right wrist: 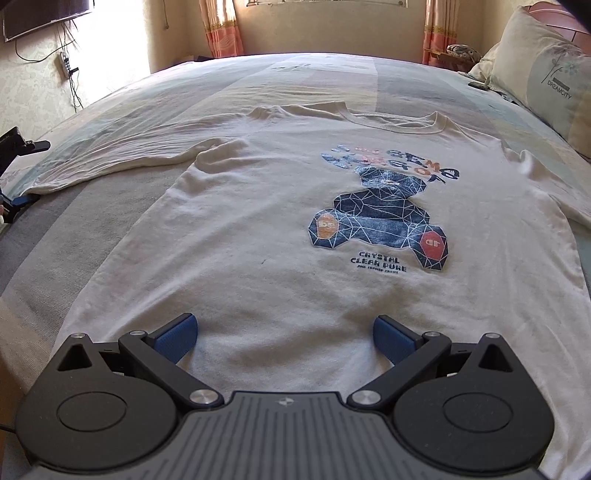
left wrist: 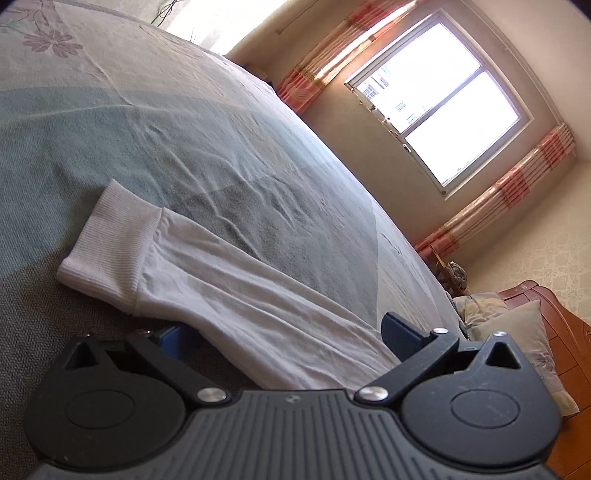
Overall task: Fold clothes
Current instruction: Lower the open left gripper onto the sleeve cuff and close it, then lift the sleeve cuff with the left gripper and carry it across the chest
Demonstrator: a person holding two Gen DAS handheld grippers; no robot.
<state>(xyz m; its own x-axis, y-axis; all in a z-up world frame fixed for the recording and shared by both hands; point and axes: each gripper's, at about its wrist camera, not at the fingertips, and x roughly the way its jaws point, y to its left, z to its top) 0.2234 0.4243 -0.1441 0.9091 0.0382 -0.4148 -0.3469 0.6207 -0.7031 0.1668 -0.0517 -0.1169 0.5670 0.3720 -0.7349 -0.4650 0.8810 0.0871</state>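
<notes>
A white long-sleeved shirt (right wrist: 258, 236) with a blue bear print (right wrist: 380, 221) lies flat, front up, on the bed, collar away from me. My right gripper (right wrist: 284, 338) is open over the shirt's bottom hem, jaws wide apart and empty. The shirt's left sleeve (left wrist: 229, 295) stretches out sideways, with its ribbed cuff (left wrist: 110, 243) at the end. My left gripper (left wrist: 284, 338) is open with the sleeve lying between its jaws, one blue pad (left wrist: 400, 336) above the cloth and the other (left wrist: 171, 338) partly under it. The left gripper also shows at the right wrist view's left edge (right wrist: 18, 173).
The bed (right wrist: 295, 77) has a striped grey, green and beige sheet. Pillows (right wrist: 546, 74) and a wooden headboard (left wrist: 546, 314) are at the right. A window (left wrist: 443, 110) with pink curtains is beyond the bed. A TV (right wrist: 44, 14) and cables hang on the left wall.
</notes>
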